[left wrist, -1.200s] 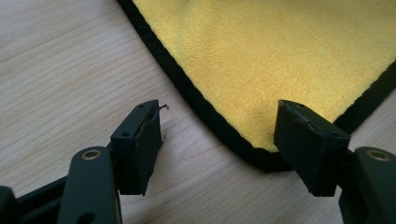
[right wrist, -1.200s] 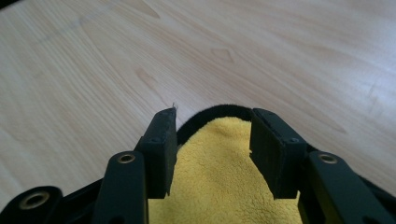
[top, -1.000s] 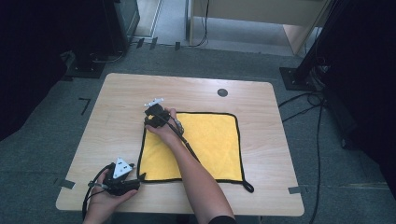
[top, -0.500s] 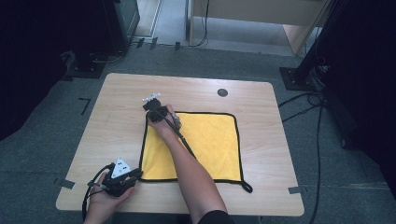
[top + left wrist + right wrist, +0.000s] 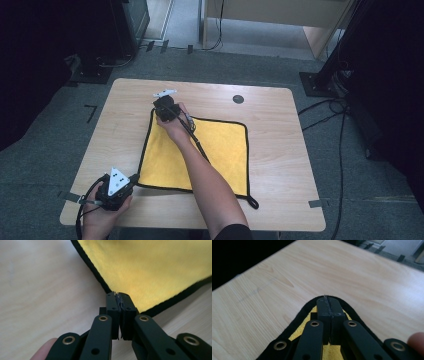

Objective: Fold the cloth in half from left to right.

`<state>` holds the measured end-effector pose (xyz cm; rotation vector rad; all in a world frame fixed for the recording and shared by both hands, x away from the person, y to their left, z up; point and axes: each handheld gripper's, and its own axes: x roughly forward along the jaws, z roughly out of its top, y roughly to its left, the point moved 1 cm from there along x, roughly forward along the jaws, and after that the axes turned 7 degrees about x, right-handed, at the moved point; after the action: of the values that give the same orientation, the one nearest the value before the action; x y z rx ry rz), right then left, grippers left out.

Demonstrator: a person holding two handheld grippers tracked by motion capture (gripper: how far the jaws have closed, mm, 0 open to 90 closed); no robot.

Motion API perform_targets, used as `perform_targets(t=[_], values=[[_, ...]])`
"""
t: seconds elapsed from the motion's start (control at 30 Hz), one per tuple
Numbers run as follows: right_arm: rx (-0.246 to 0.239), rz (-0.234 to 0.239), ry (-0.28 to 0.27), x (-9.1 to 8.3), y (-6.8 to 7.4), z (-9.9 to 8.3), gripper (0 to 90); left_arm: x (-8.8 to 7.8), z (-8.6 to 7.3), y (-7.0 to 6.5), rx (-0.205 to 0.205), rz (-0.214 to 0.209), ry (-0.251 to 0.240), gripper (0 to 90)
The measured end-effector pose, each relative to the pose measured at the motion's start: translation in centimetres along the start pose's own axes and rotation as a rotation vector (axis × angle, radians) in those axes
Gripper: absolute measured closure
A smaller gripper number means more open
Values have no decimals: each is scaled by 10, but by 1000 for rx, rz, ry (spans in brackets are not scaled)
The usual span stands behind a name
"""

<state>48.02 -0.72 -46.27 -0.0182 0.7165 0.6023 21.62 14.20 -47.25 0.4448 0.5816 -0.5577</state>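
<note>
Left tongs [image 5: 120,298] clamped on the near left corner of the yellow cloth [image 5: 210,150], jaws pressed together with the black hem pinched between the pads; they have just been closing onto it. In my left gripper view the corner disappears into the closed tips, yellow pile spreading away up and to the right, black edging running off both ways. From the high view my left gripper [image 5: 131,181] sits at the near left part of the table [image 5: 280,130], grey plate on top, my hand wrapped round it, cable looping off the table edge.

Right tongs [image 5: 328,300] also shut on the cloth, at the far left corner. Right gripper view: rounded black hem curves round the closed tips, yellow showing on both sides lower down, bare wood beyond. In the high view my right gripper [image 5: 161,111] is at that far left corner, my forearm lying diagonally across the cloth, cable trailing back along the arm.

Cloth lies spread mostly flat on the middle of the table, black border all round, small black loop [image 5: 252,202] hanging at the near right corner. Both left corners look raised a little off the wood at the grips; rest is flat. Round dark grommet [image 5: 238,99] in the tabletop beyond the cloth's far right, well apart from it.
</note>
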Motion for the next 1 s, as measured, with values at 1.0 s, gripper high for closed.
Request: perform_targets(t=[1.0], values=[[180,-104,-84,-146,-174,-56,860,87,127,-164,140,-392,-135,744]])
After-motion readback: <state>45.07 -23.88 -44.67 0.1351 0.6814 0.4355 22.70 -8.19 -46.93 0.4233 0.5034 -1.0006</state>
